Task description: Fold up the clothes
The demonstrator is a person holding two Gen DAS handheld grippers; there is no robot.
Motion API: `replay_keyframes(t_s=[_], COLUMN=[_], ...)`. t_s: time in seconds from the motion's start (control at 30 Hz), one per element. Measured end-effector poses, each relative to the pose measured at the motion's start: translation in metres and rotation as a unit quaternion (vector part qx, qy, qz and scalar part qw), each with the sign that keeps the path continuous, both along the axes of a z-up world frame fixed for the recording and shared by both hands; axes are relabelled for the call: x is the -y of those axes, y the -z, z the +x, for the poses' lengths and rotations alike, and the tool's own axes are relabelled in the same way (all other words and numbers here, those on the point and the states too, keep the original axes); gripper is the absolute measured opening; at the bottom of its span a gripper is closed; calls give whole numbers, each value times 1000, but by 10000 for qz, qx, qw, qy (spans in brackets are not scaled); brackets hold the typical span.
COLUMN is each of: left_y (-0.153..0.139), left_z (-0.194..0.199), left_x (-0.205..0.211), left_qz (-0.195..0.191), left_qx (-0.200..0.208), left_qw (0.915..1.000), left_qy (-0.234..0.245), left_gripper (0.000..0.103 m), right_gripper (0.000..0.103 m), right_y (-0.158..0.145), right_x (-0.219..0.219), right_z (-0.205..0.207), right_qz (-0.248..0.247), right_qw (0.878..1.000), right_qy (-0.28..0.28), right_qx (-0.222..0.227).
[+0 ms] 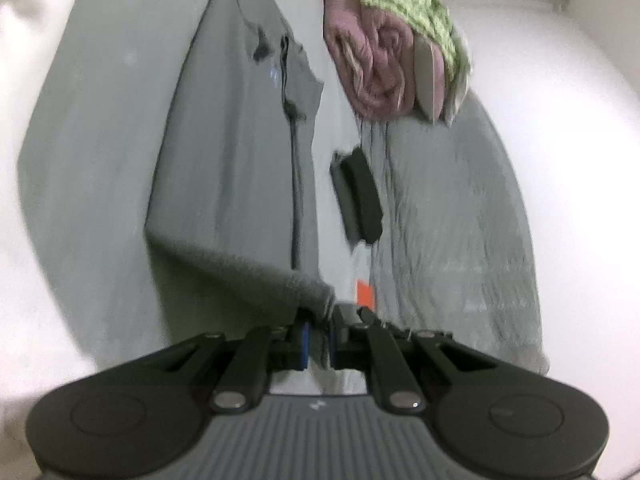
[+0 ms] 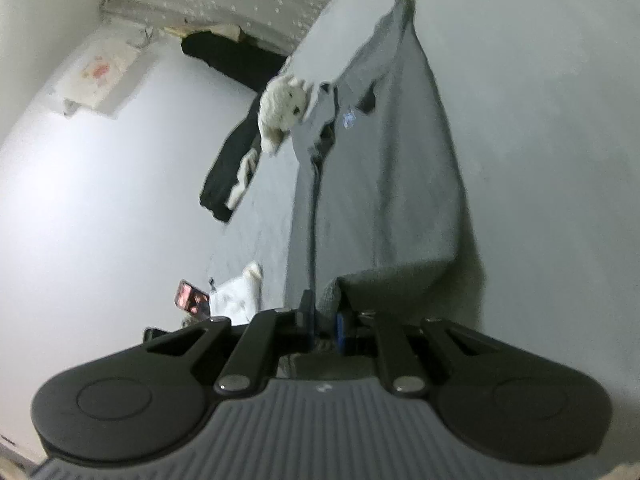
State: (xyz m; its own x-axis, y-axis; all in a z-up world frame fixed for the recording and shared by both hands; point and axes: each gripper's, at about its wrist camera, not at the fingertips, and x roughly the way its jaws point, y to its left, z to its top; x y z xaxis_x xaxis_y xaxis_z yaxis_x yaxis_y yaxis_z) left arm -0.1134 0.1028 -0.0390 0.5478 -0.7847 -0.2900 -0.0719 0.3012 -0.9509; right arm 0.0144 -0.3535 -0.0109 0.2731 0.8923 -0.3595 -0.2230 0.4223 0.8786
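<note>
Clamped between the nearly shut jaws of the left gripper (image 1: 318,334), one near corner of the grey cotton T-shirt (image 1: 224,168) is held; its long axis runs straight away over the white bed surface (image 1: 580,120). Likewise, the right gripper (image 2: 325,326) is pinched shut on the neighbouring hem corner, the shirt stretching ahead.

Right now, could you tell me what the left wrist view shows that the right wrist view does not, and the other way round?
Only the left wrist view shows the rolled pink cloth with a green knitted piece on it, a flat black object, an orange tag and a lighter grey cloth.

Only the right wrist view shows a white plush toy, a black garment and a phone.

Both show the grey shirt lying on the bed, with that view's own claw, left or right, shut on its near edge.
</note>
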Motion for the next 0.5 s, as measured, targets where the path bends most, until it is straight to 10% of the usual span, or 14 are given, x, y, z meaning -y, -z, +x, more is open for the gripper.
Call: replay_keyframes(t_s=[0.5], left_y=[20], left_z=[78], left_x=[-31], left_qz=[82], left_qx=[-264], left_qw=[9936], left_qy=[-1098], left_gripper=[6], right_gripper=[14], right_y=[38], right_x=[-25], right_z=[85], right_qz=[252], right_qw=[9919], right_qy=[1036], right_qx=[-690])
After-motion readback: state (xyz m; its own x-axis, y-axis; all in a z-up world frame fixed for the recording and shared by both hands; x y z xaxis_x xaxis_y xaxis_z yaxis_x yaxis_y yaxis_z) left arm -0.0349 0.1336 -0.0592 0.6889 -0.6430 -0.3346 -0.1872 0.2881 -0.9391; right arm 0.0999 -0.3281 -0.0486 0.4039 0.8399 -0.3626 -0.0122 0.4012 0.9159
